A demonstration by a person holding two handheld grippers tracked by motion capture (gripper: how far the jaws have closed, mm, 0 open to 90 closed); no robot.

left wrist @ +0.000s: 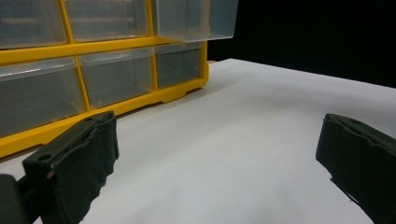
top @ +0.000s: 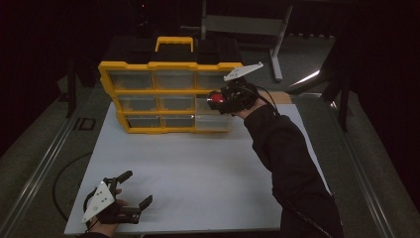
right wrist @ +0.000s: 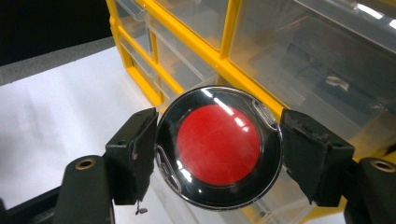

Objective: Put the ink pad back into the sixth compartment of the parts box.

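While the right gripper (right wrist: pixel 218 147) clamps a glossy round red-centred disc (right wrist: pixel 218 144) before the yellow clear-drawer organizer (top: pixel 148 67), the left gripper (top: pixel 132 191) rests wide open on the matte white board (top: pixel 198 168).

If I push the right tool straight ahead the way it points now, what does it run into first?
Most likely the clear drawers of the yellow organizer. The right tool is shut on a round red-centred disc and aims at the drawer fronts just behind it. The disc would probably touch first, though depth is hard to judge.

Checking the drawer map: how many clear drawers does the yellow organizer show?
9, in three rows of three across the yellow organizer. The middle-right drawer is pulled out, beside the red disc in the right gripper.
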